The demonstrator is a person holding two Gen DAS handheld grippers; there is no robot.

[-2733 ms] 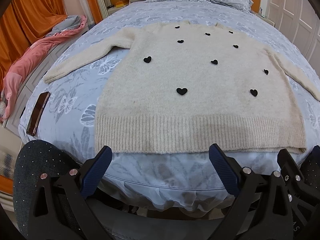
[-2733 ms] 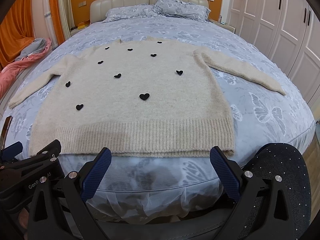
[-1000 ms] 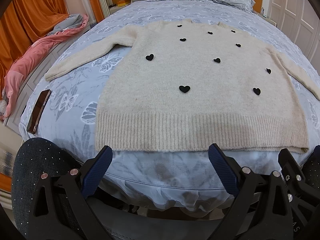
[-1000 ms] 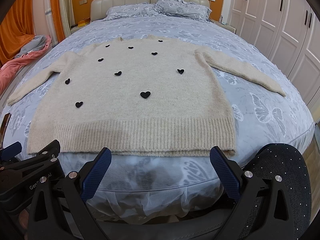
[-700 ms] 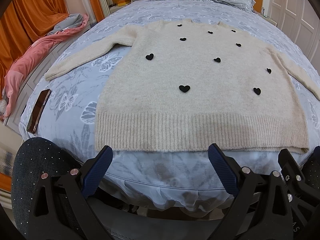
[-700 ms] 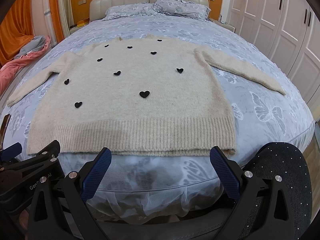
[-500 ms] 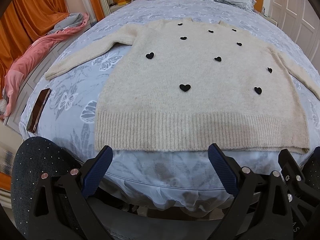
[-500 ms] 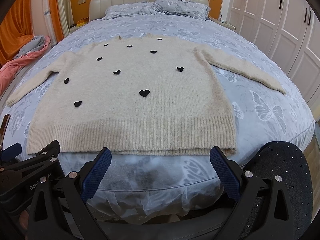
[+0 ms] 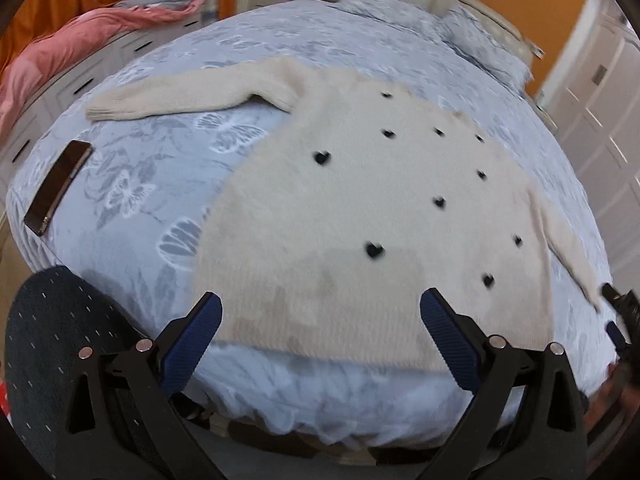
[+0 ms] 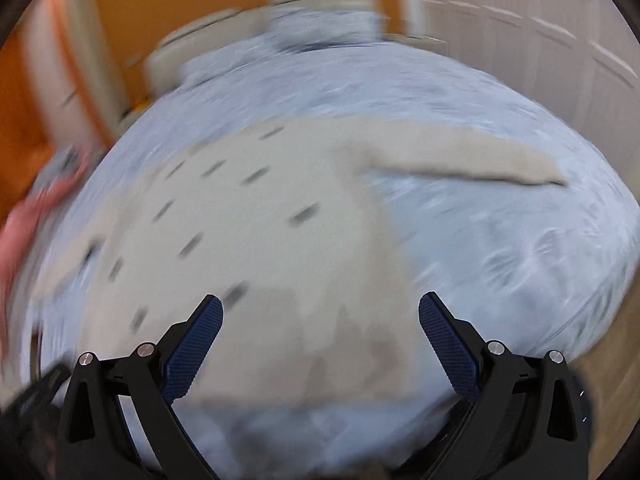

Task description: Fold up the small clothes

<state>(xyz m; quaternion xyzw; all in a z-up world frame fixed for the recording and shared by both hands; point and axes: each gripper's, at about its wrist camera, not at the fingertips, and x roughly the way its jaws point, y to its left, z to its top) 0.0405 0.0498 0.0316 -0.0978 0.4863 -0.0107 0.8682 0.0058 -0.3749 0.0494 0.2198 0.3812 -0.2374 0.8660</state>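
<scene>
We find the cream sweater flat and unfolded on the bed, sleeves toward 10 and 3 o'clock, left tool and right tool both spread apart, empty; all folding remains.

Sweater: cream, dark marks smeared by blur, flat on the bed, hem nearest.
Sleeve: stretched toward the far right.
Bed: pale blue patterned cover.
Right gripper: blue-padded jaws spread wide over the hem, holding nothing.
Wardrobe doors: white, far right.
</scene>
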